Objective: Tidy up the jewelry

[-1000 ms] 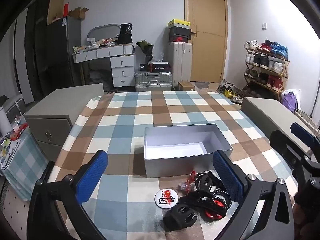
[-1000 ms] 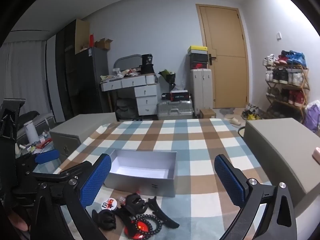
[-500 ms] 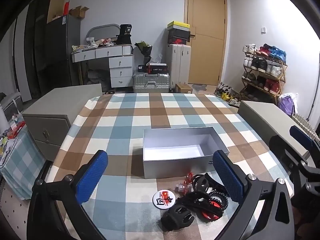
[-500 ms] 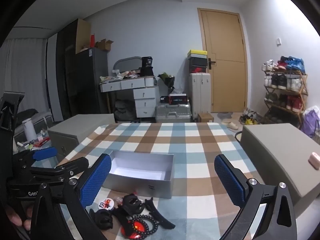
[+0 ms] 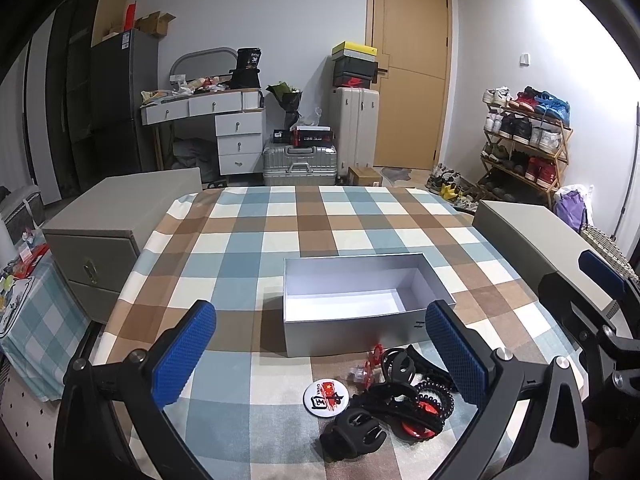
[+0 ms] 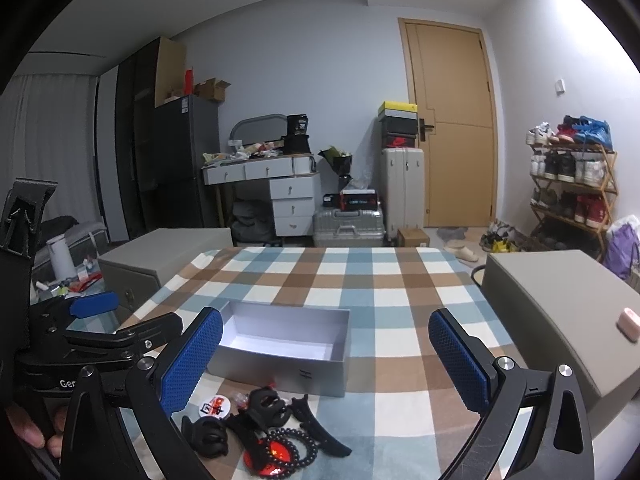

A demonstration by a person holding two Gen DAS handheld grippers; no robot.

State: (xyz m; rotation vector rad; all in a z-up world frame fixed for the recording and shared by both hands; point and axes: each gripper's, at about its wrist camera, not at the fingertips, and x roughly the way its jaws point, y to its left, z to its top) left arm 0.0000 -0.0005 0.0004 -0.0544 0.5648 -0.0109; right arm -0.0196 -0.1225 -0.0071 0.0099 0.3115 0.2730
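An open, empty silver box (image 5: 352, 304) sits mid-table on the checked cloth; it also shows in the right wrist view (image 6: 280, 344). In front of it lies a pile of jewelry and hair pieces: black claw clips (image 5: 352, 434), a black bead bracelet (image 5: 434, 398) over a red disc, small red pieces (image 5: 374, 354) and a round white badge (image 5: 327, 398). The same pile shows in the right wrist view (image 6: 264, 428). My left gripper (image 5: 320, 360) is open and empty above the pile's left side. My right gripper (image 6: 324, 364) is open and empty, to the pile's right.
Grey cabinets flank the table, one on the left (image 5: 108, 224) and one on the right (image 6: 560, 312) with a small pink thing (image 6: 628, 318) on it. The far half of the checked tablecloth (image 5: 320, 216) is bare. Suitcases, drawers and a shoe rack stand beyond.
Both grippers have drawn back and risen a little, so the box and pile sit slightly farther and lower in view. Both stay open. Nothing on the table has moved.
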